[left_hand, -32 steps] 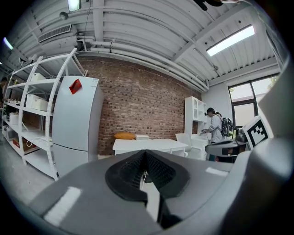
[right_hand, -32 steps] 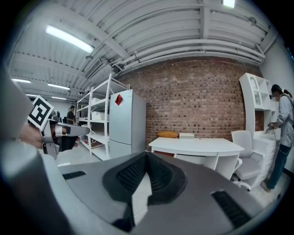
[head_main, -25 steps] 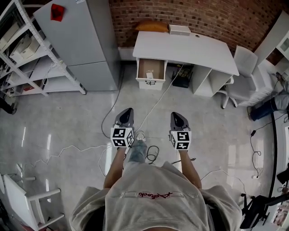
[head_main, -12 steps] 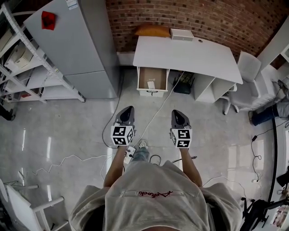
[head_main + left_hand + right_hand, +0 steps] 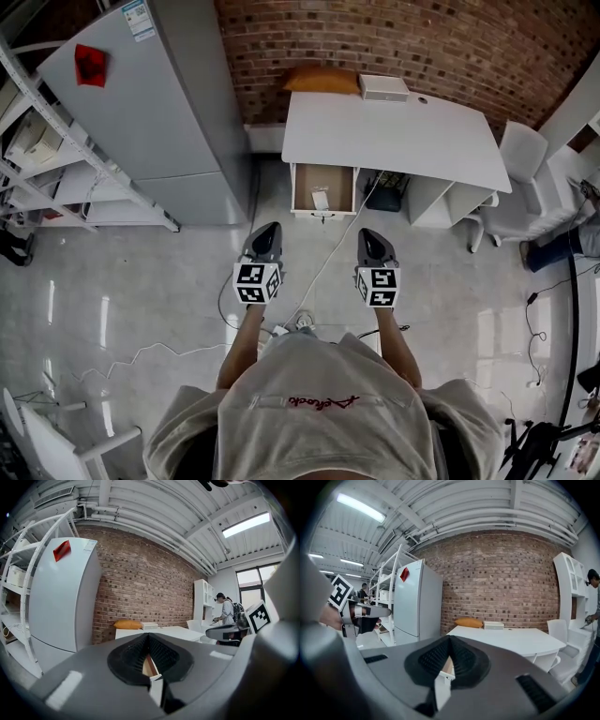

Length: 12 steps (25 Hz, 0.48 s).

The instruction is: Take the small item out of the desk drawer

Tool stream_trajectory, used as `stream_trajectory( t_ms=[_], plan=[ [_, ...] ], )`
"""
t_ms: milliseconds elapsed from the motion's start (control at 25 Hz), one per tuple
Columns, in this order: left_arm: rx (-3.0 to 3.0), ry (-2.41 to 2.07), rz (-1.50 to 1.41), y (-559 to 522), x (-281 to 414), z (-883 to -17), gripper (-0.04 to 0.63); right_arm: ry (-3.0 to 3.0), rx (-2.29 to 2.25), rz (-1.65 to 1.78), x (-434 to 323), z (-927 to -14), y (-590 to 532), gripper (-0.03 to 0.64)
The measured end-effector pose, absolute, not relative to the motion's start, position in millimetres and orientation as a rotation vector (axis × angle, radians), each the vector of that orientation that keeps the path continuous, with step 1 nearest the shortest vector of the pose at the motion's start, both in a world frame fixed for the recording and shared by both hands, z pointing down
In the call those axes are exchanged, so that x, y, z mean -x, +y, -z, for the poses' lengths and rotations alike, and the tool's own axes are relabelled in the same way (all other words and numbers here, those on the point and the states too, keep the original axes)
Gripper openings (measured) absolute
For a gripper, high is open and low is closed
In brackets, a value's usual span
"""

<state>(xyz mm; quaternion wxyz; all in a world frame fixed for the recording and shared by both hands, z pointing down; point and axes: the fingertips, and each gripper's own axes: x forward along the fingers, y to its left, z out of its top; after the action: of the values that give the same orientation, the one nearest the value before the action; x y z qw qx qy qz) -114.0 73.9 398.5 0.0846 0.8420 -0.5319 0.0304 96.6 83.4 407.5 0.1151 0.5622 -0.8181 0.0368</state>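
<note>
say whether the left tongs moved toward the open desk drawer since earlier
Yes, toward the open white desk drawer; the left tongs sit nearer its front now.

The desk (image 5: pixel 394 131) is set against the brick wall (image 5: pixel 375 37) at upper centre of the head view. On its far edge a cushion (image 5: pixel 322 81) is placed left of a box (image 5: pixel 383 87). The open drawer (image 5: pixel 323 172) is found under the desk's left end, with the small item (image 5: pixel 321 199) lying in it near the front. A cabinet (image 5: pixel 159 103) is noted left of the desk, a shelf rack (image 5: pixel 37 159) at the left edge, and a chair (image 5: pixel 516 155) to the right. The left gripper (image 5: pixel 266 231) and right gripper (image 5: pixel 367 235) are held side by side at centre frame, below the drawer and apart from it. A cable (image 5: pixel 330 234) is laid on the floor between them.
</note>
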Motion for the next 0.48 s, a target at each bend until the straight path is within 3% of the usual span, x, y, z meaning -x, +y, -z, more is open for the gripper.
stream_trajectory(
  t_ms=[480],
  plan=[
    [-2.526,-1.537,-0.081,-9.6,126.1,-406.5,0.008,-2.366,-1.665,-0.110,-80.0,-413.2,8.6,0.011]
  ],
)
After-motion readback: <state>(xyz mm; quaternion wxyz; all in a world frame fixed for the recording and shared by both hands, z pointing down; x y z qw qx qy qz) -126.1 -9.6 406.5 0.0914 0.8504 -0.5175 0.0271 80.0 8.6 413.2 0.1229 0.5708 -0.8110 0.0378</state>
